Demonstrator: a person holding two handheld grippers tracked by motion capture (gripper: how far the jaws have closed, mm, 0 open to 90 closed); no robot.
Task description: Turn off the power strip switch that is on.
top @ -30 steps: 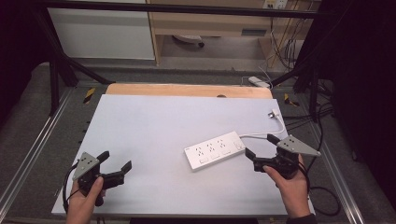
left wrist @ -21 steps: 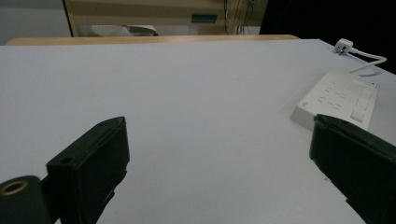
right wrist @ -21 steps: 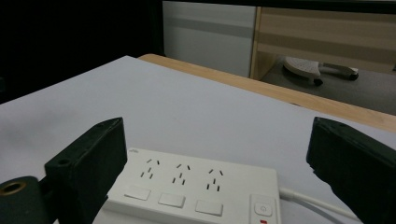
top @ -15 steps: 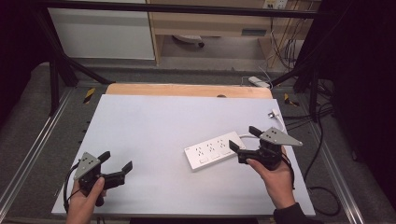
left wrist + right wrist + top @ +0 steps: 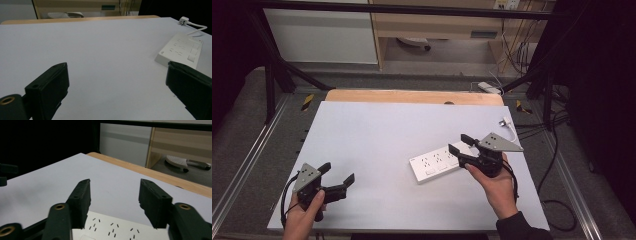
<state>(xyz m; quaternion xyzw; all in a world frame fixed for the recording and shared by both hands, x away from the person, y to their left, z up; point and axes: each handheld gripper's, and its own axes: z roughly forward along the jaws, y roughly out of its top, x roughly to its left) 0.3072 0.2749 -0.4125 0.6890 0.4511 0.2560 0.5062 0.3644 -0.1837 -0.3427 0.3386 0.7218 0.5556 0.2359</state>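
Observation:
A white power strip (image 5: 434,162) (image 5: 181,48) (image 5: 112,228) lies flat on the white table (image 5: 377,130), right of the middle. Its white cable runs to a plug (image 5: 504,121) (image 5: 184,19) near the table's right edge. My right gripper (image 5: 460,143) (image 5: 113,192) hovers over the strip's right end. Its jaws have just been closing and stand about half apart, with nothing pressed between them. The strip's sockets lie below them. My left gripper (image 5: 337,172) (image 5: 117,75) rests near the front left corner, wide open with bare table between its jaws.
A wooden strip (image 5: 412,96) borders the table's far edge. Metal frame rails run along both sides. Dark cables hang off the right side, and a white adapter (image 5: 488,87) lies on the floor beyond the far edge.
My right gripper has moved left and away from the person, from beside the strip's right end to over it, and its jaws have narrowed. The left gripper has stayed put.

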